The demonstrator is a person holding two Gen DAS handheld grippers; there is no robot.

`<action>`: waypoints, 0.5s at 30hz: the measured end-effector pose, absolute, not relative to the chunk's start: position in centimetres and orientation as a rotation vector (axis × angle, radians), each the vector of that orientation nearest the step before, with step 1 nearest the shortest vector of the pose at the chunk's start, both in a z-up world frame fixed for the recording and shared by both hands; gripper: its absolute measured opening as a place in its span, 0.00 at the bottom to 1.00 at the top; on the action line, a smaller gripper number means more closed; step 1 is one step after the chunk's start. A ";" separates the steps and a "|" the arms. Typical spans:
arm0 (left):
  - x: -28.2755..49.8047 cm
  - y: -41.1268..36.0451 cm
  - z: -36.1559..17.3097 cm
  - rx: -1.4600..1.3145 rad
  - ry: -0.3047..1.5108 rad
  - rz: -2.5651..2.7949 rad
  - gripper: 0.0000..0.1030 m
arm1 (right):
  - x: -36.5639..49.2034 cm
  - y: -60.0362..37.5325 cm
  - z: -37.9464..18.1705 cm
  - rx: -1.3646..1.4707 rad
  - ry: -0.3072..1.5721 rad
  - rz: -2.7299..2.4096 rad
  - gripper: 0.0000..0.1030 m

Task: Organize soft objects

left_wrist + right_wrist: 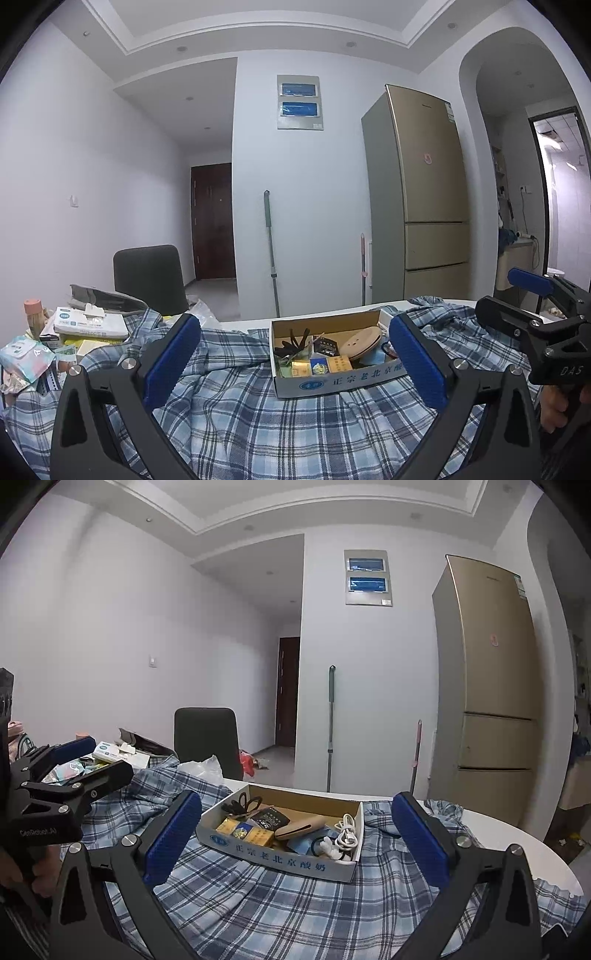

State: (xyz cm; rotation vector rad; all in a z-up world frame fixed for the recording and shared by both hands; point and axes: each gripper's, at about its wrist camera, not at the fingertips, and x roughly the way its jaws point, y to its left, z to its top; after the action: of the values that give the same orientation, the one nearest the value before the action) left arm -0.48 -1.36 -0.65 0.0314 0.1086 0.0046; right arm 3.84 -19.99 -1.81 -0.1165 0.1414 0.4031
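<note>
White tabletop [517, 834] lies under a rumpled plaid shirt [258, 417]; a cardboard box [280, 853] of odds and ends weighs it down. Left tongs [295, 365] and right tongs [295, 845] hover released, gripping nothing.

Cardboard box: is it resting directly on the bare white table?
No, the cardboard box sits on the plaid cloth spread over the table.

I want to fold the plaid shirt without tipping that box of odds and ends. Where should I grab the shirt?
Take the plaid shirt by its loose rumpled edge at the far right, coming in from the right with the right gripper, which is open. There the cloth bunches up clear of the cardboard box, whose weight pins the middle; that likely needs lifting off first.
</note>
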 end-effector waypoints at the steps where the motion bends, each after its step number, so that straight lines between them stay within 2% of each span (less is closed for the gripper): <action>1: -0.5 -1.3 -0.7 0.030 0.109 0.006 1.00 | 4.0 -20.0 -1.8 -0.116 0.145 0.403 1.00; 15: -0.4 -1.5 -0.8 0.052 0.108 0.005 1.00 | 4.2 -20.6 -1.8 -0.093 0.155 0.400 1.00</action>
State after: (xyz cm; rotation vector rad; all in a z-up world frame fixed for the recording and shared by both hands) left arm -0.39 -1.52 -0.75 0.0517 0.1078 0.0046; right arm 4.20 -20.56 -1.83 -0.0931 0.1546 0.4002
